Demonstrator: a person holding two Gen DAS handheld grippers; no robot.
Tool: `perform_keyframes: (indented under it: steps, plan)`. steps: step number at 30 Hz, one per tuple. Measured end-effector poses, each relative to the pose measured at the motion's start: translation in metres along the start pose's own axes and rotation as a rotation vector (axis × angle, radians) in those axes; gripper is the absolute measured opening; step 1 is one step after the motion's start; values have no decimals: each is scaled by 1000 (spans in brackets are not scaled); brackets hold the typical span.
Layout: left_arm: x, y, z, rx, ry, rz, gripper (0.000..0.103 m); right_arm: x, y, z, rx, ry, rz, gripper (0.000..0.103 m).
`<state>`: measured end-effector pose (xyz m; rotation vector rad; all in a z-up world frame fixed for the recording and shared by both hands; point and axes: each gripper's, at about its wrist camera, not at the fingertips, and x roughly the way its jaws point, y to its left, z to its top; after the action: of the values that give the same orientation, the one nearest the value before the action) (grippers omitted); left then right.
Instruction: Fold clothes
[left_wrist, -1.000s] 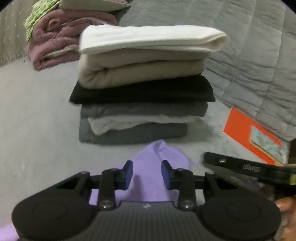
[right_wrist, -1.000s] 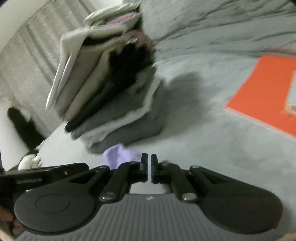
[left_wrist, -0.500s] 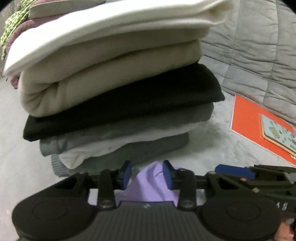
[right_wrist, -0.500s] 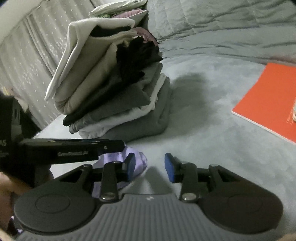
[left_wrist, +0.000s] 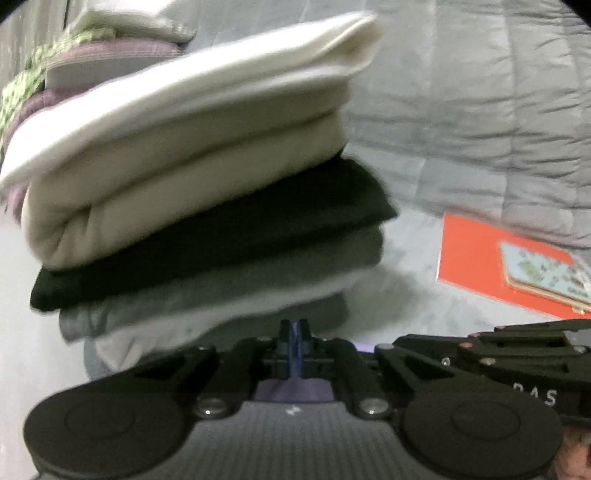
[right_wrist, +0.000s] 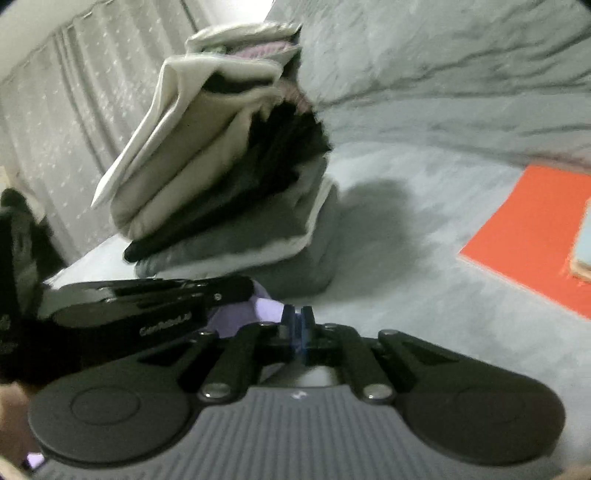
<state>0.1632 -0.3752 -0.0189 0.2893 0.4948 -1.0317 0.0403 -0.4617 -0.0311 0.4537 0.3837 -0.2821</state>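
My left gripper (left_wrist: 294, 334) is black with blue pads, silver screws, ribbed grey housing; blurred white lettering, perhaps "DAS".

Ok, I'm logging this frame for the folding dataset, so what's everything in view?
folded clothes stack: one pile; white, beige, black, grey layers; on the bed, straight ahead of both grippers
second pile: one; mauve, green-patterned and pale pieces; behind the stack
lavender garment: one, light purple, at the foot of the stack, under the grippers
orange book: one, with a pale blue card lying on it; on the bed to the right
quilt: one, grey, bunched behind
curtain: pale grey, far left
left gripper: black, blue pads, shut
right gripper: black, blue pads, shut
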Motion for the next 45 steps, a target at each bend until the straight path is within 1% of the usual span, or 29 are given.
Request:
perform_keyframes:
  steps: [5, 6, 10, 11, 13, 14, 15, 16, 18, 20, 24, 27, 29, 30, 36, 41, 45]
  plan:
    - [6, -9, 0, 28, -82, -13, 2, -9, 4, 1, -47, -76, -105, 3]
    - [9, -10, -2, 34, -84, -20, 2, -7, 4, 1, -57, -67, -118, 3]
    - [23, -7, -7, 28, -29, -27, 3, 7, 0, -3, -58, 28, -126, 3]
    - [25, -6, -7, 20, -18, -30, 3, 9, -2, -4, -57, 45, -127, 7]
    - [25, -6, -6, 12, -6, -34, 3, 11, -2, -4, -56, 52, -122, 10]
    - [24, -6, -5, 11, -4, -33, 4, 10, -2, -3, -53, 50, -118, 13]
    - [22, -8, -4, 7, -4, -27, 5, 9, -2, -3, -51, 48, -113, 13]
    - [18, -9, -4, 1, -6, -18, 7, 9, -3, -3, -47, 50, -108, 13]
    - [11, -11, -2, -11, -8, -1, 24, 8, -5, -2, -30, 50, -95, 13]
    - [-2, -10, -2, -54, -25, 23, 32, 8, -8, -1, -14, 51, -83, 14]
    - [-31, -5, -2, -181, -44, 61, 32, 7, -11, 0, 19, 54, -58, 15]
    - [-55, -3, -5, -238, -43, 104, 33, 3, -14, 3, 46, 52, -35, 17]
    - [-71, -3, -8, -258, -36, 136, 33, 0, -16, 5, 61, 44, -23, 25]
    - [-80, -2, -10, -266, -32, 153, 33, -2, -16, 6, 63, 40, -24, 32]
    - [-134, 8, -23, -308, -9, 240, 35, -19, -6, 16, 50, 25, 5, 32]
    - [-180, 19, -34, -327, 1, 310, 37, -38, 12, 23, 39, 54, 55, 32]
    - [-214, 28, -45, -330, 11, 361, 39, -54, 36, 28, -10, 72, 83, 32]
